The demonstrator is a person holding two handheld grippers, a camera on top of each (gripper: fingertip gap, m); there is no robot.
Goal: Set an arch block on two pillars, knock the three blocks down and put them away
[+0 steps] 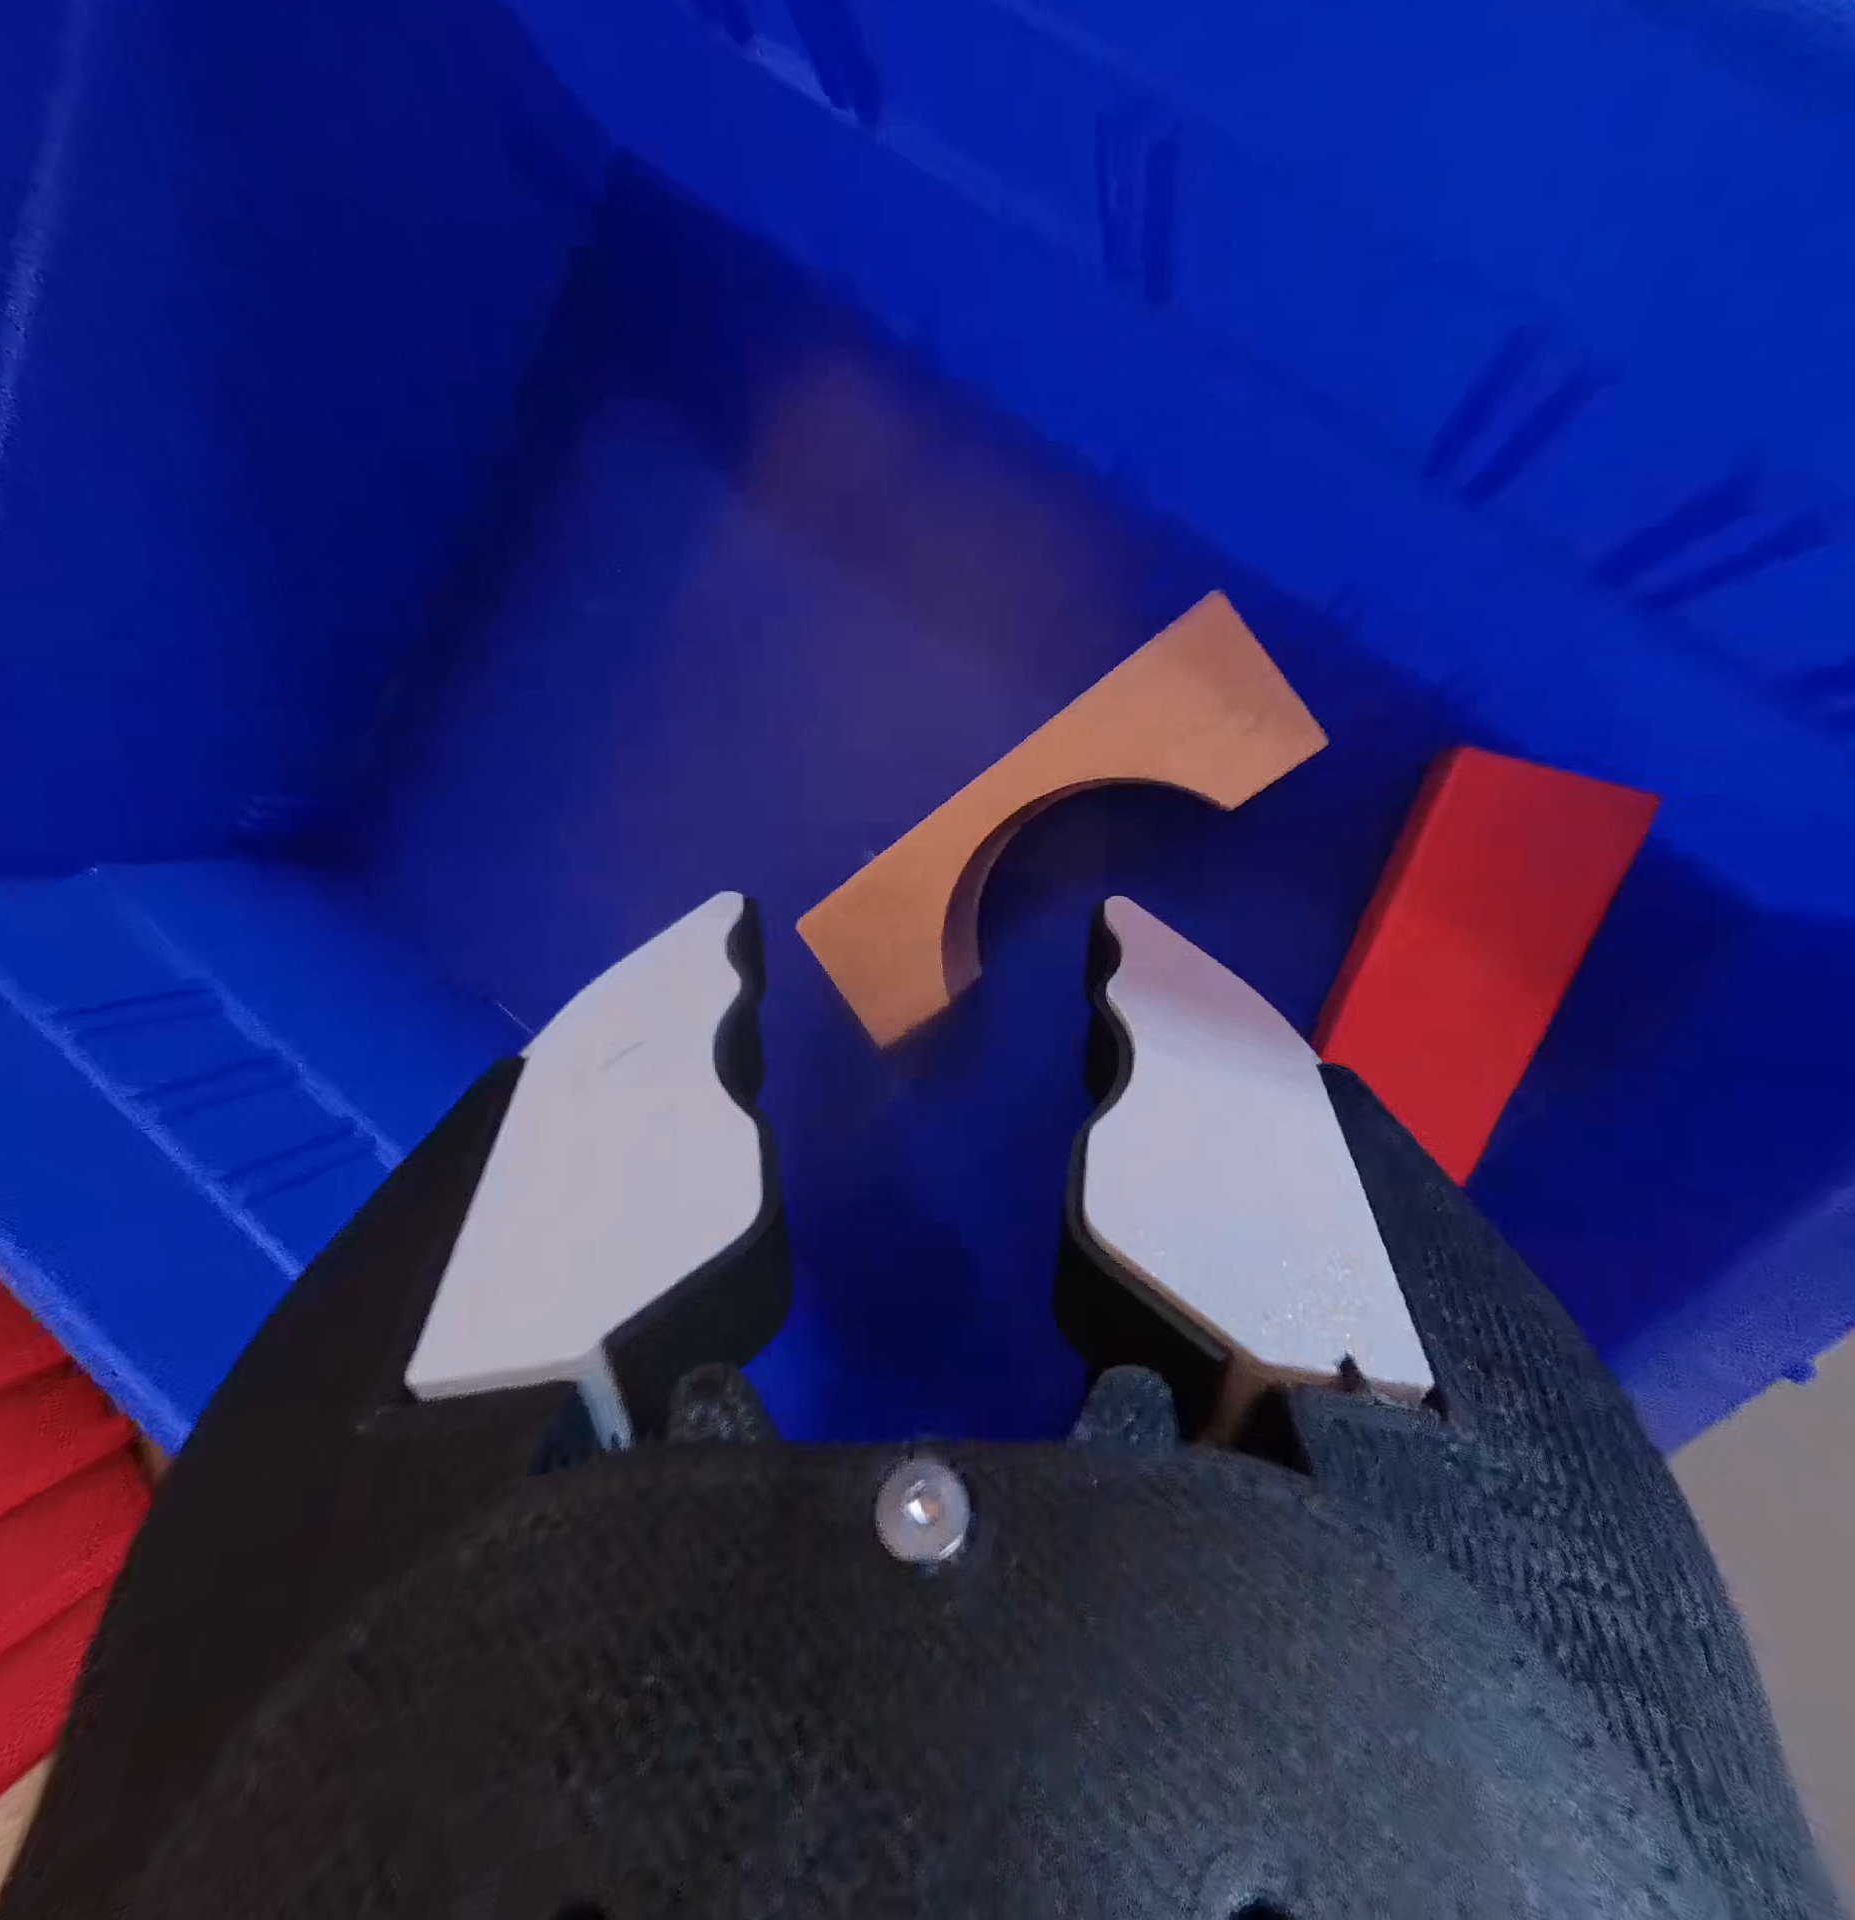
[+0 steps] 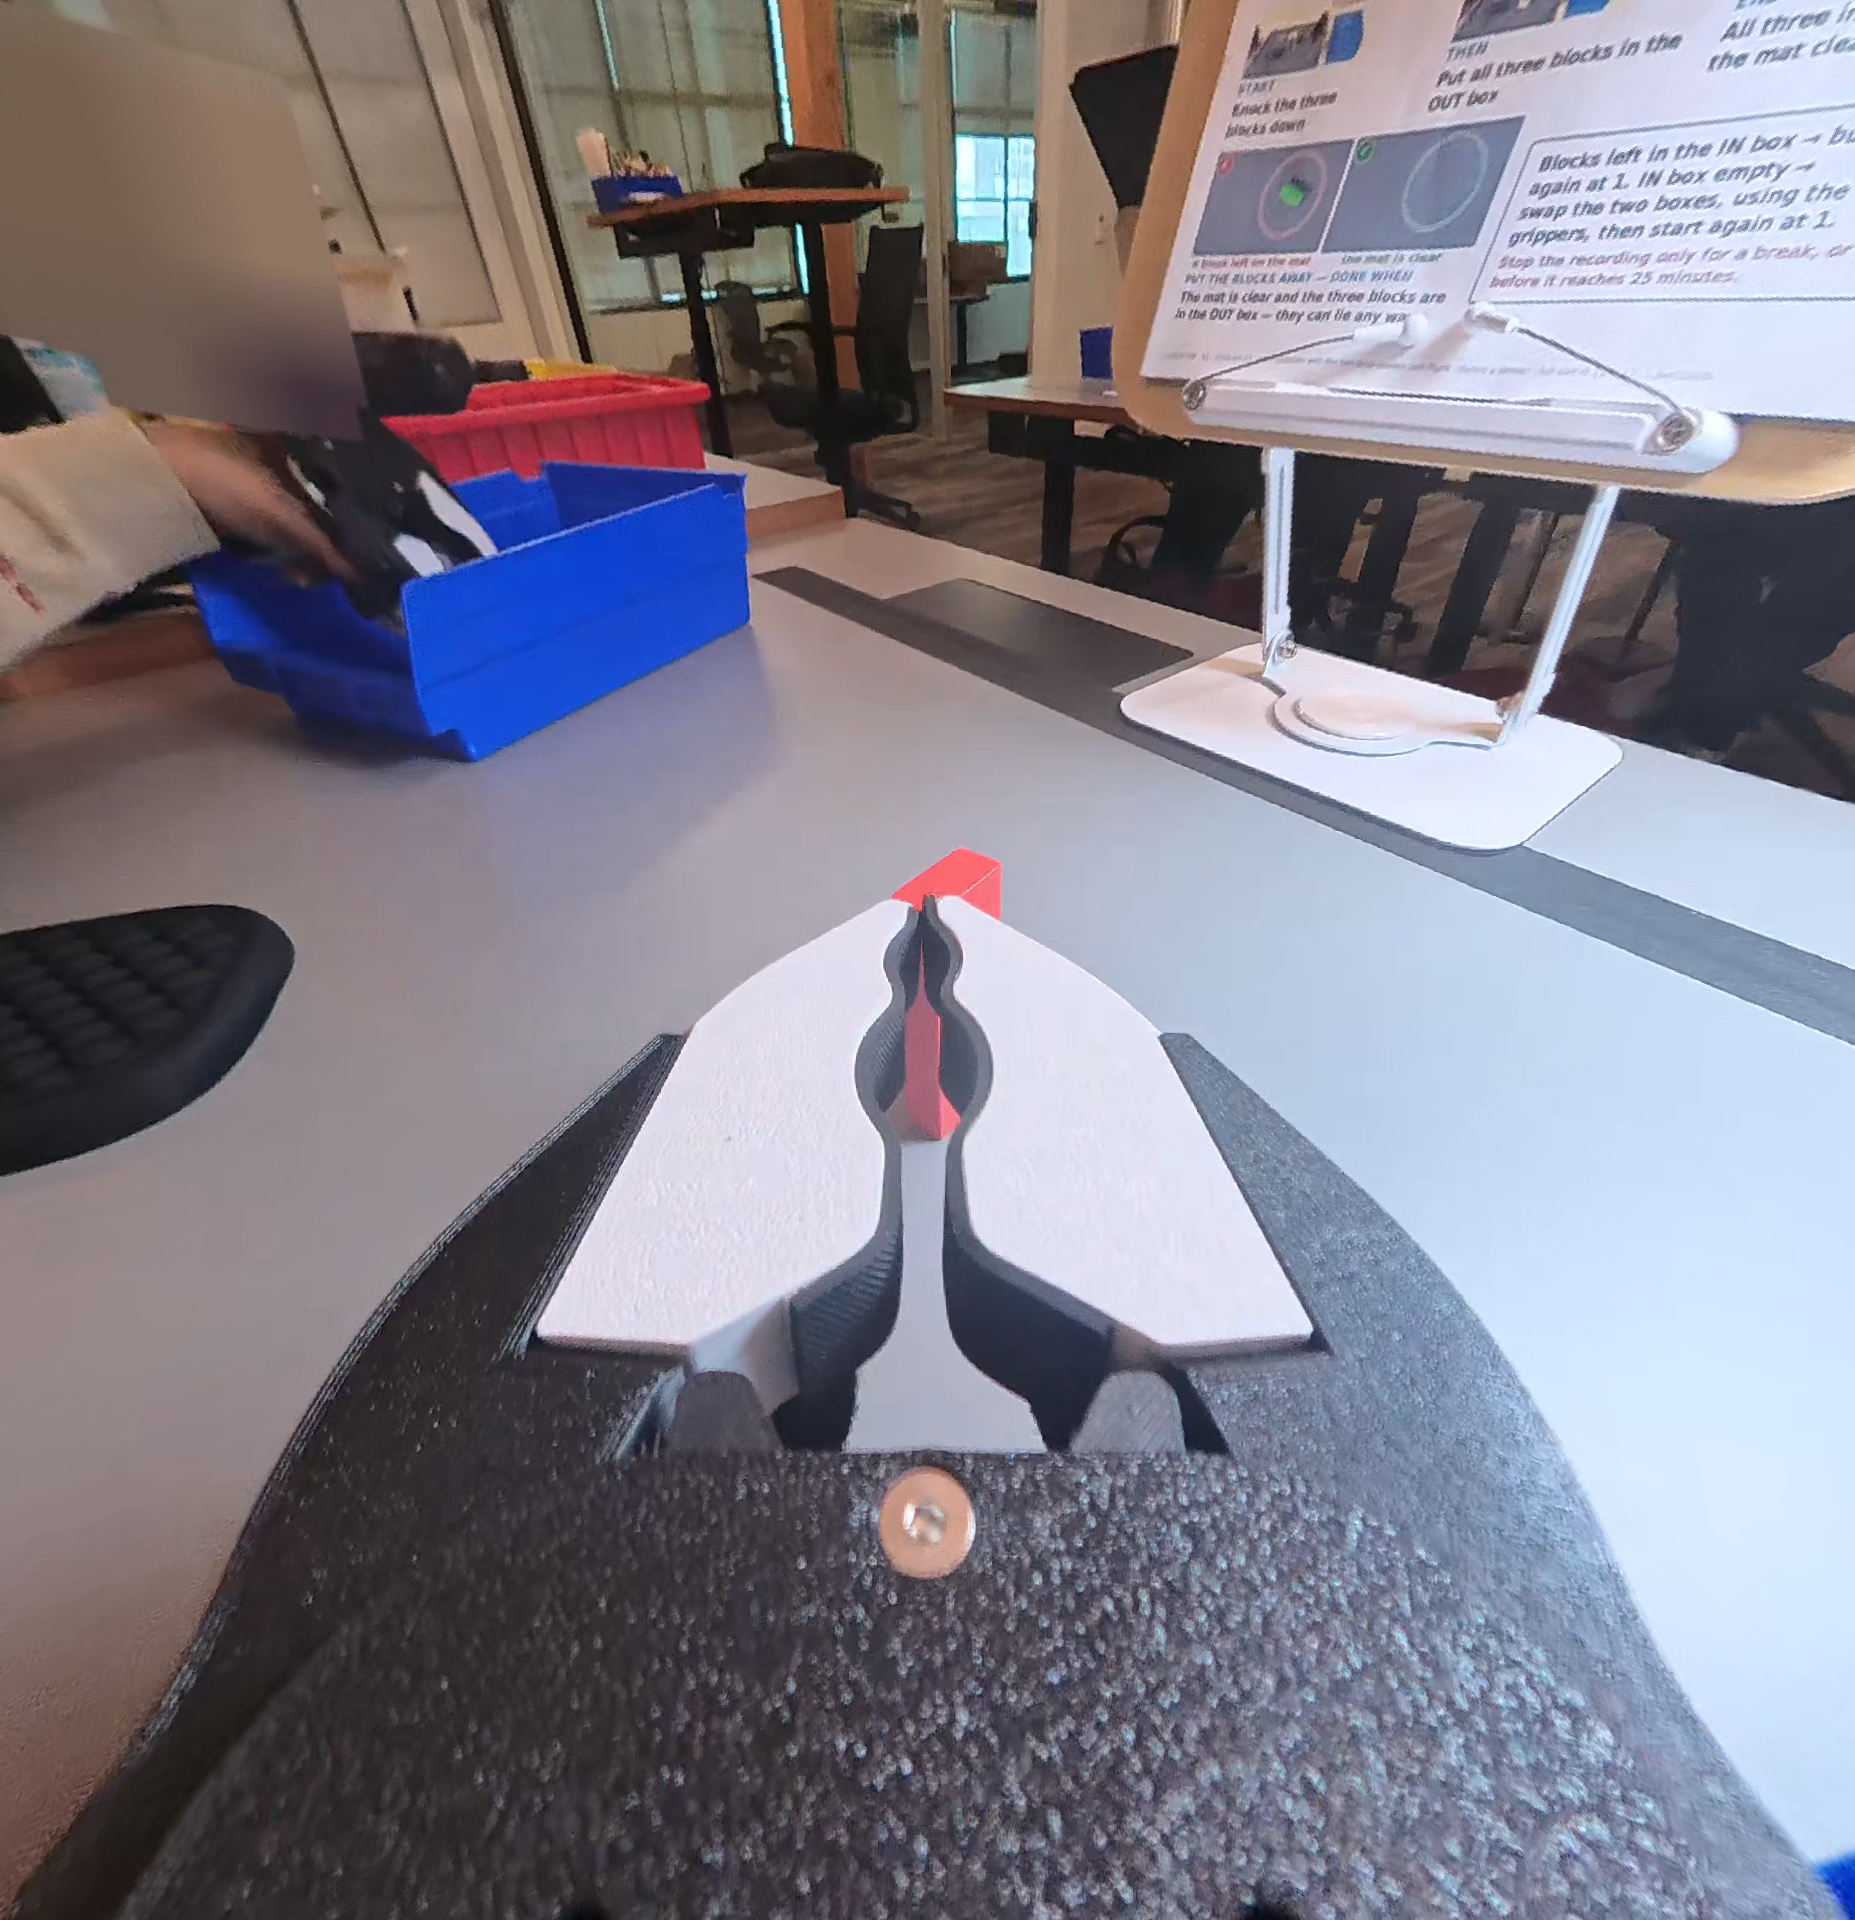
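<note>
Two grippers: left fingers apart, empty above the arch block; right fingers clamped on a red block.

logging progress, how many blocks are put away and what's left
Done: the orange arch block and one red block lie in the blue bin, with the left tool open above them. In hand: the right tool is shut on the second red block, over the grey table, apart from the bin. Left: carry that block to the bin and drop it in.
</note>
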